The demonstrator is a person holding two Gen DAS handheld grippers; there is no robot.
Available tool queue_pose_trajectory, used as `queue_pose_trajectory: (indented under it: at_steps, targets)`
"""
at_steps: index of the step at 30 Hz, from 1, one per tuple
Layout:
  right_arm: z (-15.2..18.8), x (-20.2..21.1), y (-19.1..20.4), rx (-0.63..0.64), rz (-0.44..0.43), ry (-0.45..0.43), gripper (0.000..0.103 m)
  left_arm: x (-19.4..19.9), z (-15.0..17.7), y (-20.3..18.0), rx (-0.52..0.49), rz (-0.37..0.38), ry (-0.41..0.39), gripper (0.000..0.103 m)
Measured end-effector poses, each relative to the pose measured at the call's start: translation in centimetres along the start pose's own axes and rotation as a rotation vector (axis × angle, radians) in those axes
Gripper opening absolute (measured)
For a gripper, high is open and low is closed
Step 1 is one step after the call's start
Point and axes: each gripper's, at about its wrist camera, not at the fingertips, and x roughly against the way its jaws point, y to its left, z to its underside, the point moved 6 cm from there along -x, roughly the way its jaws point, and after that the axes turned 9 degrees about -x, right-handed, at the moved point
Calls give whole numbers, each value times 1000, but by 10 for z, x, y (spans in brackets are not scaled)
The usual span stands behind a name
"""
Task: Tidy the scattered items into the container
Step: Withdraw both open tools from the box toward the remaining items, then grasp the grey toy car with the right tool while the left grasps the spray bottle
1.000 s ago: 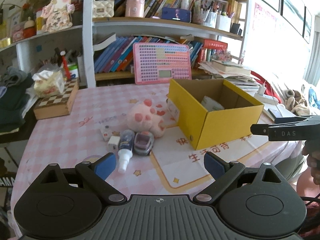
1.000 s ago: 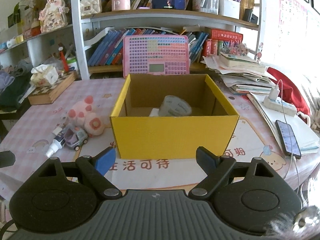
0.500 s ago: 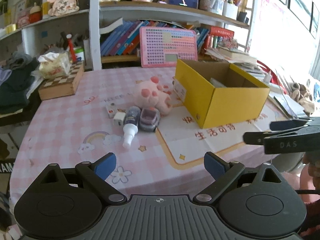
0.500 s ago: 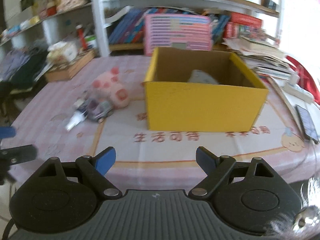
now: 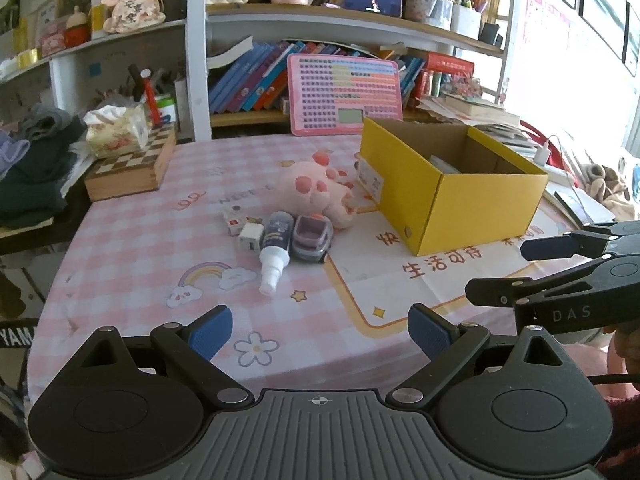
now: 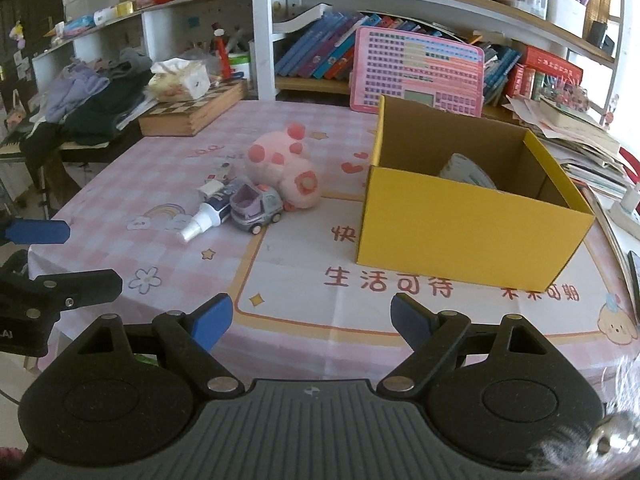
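While both claws gape, bare tablecloth (image 6: 312,248) fronts box (image 6: 472,236).

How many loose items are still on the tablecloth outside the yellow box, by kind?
Plush toy: 1
Toy truck: 1
Spray bottle: 1
Small white cubes: 2
Total: 5

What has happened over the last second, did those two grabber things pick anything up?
No. Both grippers pulled back from the table and took hold of nothing: the left gripper and right gripper are open and empty, as before. The right one also swung left, so the box now sits right of centre. The plush, bottle, toy car and box lie where they were.
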Motion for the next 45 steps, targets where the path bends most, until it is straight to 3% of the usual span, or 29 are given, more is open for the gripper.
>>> queue_pose_trajectory:
  at_steps: [13, 19, 34, 45]
  targets:
    - [-6, -10, 17, 71, -39, 14, 84, -6, -4, 9, 11, -12, -6, 96]
    - [-12, -23, 28, 127, -75, 25, 78, -16, -3, 17, 25, -30, 16, 95]
    - [-48, -93, 38, 166, -164, 115, 70, -63, -8, 48, 79, -107, 92, 94]
    - [-70, -137, 46, 187, -208, 179, 70, -101, -17, 55, 62, -86, 136, 77]
